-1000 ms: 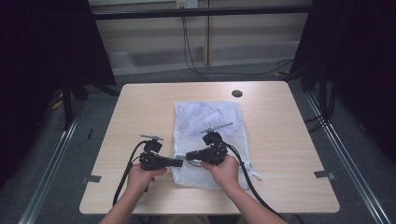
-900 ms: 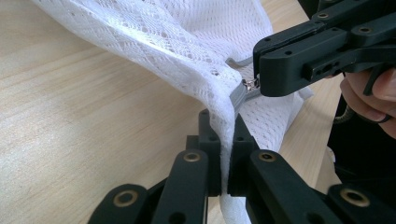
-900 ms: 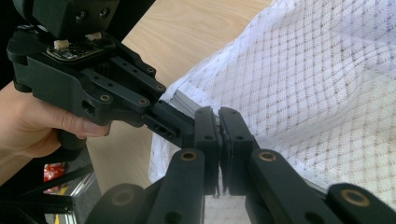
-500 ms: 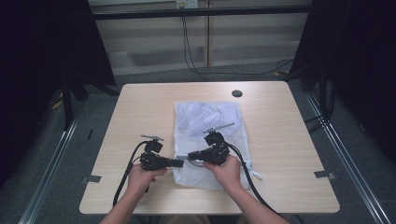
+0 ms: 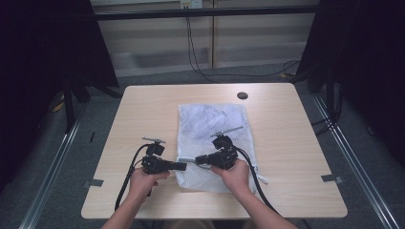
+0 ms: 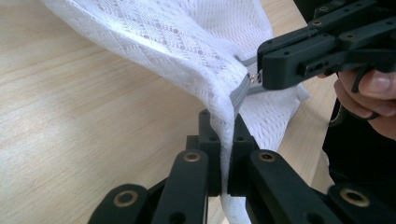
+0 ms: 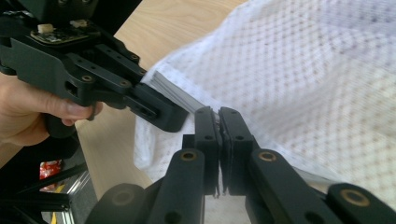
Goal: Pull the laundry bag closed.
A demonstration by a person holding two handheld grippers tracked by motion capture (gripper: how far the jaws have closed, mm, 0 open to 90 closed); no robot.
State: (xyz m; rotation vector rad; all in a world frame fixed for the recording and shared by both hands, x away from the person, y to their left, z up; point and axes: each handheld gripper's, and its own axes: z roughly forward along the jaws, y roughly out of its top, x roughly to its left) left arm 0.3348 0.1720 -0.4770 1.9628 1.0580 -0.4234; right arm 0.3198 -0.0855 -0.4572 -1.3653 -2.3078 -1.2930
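1. A rectangular table of light wood with rounded corners carries everything.
2. A small round black cap sits in the table top, near the far edge.
3. A white mesh bag lies flat on the wood, just beside the cap on its near side, and reaches toward the near edge.

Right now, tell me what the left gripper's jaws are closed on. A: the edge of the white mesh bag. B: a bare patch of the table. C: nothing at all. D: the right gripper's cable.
A: in the left gripper view, the left gripper has its two black jaws pressed together on a fold of the white mesh bag, right beside the bag's grey zipper.
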